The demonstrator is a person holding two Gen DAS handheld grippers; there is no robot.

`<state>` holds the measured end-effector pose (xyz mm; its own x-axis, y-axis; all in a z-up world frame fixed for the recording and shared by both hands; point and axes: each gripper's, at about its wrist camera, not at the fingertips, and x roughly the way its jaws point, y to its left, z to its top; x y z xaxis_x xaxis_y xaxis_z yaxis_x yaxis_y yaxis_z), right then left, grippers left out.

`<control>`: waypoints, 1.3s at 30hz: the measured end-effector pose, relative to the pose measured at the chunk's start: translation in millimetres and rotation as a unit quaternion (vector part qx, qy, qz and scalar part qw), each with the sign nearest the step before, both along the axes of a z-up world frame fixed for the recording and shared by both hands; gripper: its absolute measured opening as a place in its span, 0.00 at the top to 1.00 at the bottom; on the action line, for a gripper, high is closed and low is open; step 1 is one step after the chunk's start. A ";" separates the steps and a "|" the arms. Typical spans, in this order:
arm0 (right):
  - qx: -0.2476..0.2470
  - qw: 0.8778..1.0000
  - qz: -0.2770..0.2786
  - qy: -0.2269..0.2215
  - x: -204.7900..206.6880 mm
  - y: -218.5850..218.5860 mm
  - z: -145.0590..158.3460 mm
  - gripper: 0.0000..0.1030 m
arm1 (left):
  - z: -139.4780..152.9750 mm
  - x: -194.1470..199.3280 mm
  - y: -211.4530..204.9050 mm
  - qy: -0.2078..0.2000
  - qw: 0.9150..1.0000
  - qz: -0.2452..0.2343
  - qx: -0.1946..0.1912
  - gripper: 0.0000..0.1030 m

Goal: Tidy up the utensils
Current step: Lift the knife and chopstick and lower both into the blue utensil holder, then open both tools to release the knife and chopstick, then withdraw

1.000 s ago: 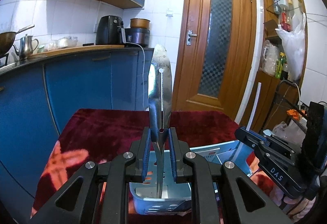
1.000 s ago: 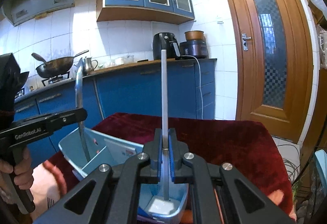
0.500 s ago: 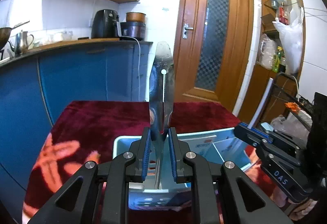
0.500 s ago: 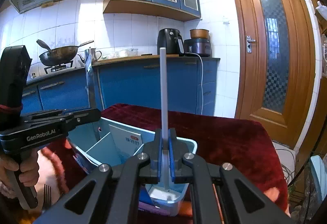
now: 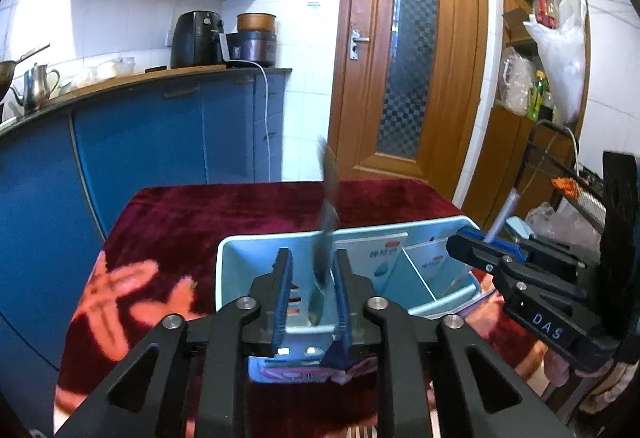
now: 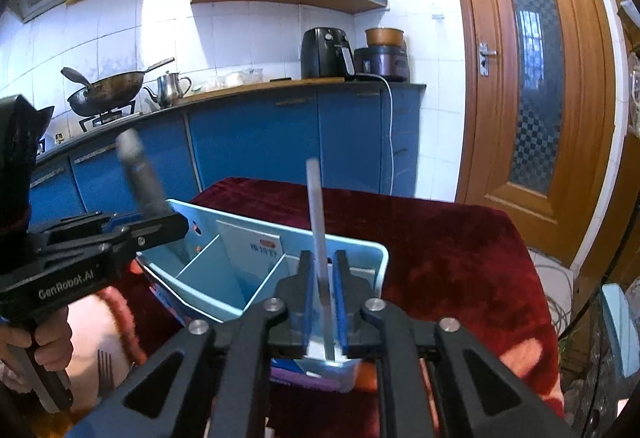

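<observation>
Both utensils stand inside the light blue divided organizer point(image 5: 256, 250), which rests on the table point(image 5: 200, 214) under a dark red cloth.

Left hand-held gripper point(image 5: 312, 298): the jaws are opening, with a narrow gap on either side of the flat steel spatula point(image 5: 326, 238) that stands between them. The pads do not appear to press on it. Its blurred long axis runs near vertical, top leaning slightly away, and its lower end sits in the left end compartment, directly ahead of and below the fingertips.

Right hand-held gripper point(image 6: 320, 290): the jaws are opening around a slim grey utensil handle point(image 6: 316, 230). A thin gap shows on each side, so it appears released. The handle stands almost upright, its foot in the right end compartment, directly between the fingers.

Judgement: both placements are at the release stage. Each gripper is nearest its own utensil, and each upright shaft lies along the gap between the fingers, so a straight pull-back along the finger line should clear it; a sideways move would likely tip it.

A fork point(image 6: 105, 366) lies on the cloth outside the organizer, on the left gripper's side.
</observation>
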<state>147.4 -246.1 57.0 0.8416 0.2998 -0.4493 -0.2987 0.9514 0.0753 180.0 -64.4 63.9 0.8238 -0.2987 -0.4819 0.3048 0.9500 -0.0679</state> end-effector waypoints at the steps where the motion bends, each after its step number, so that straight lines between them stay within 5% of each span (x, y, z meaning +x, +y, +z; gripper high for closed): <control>1: 0.003 1.000 -0.002 0.003 -2.2 -1.3 0.9 0.79 | 0.5 -2.8 -0.4 -0.001 1.000 -0.002 0.003 0.74; 9: -0.001 1.000 -0.015 -0.019 -27.1 -3.1 21.9 0.67 | 17.8 -29.8 1.3 -0.025 0.999 -0.007 0.020 0.57; 18: -0.001 0.998 -0.019 -0.055 -64.5 6.6 49.8 0.64 | 43.7 -68.0 19.1 -0.043 0.999 -0.002 0.014 0.52; 29: 0.000 0.999 -0.024 -0.032 -102.0 13.1 50.8 0.63 | 50.3 -105.6 47.0 -0.018 1.000 0.015 0.015 0.52; 39: -0.004 0.999 -0.029 0.026 -122.2 9.7 23.6 0.63 | 25.4 -121.5 64.8 0.035 0.999 0.026 0.020 0.52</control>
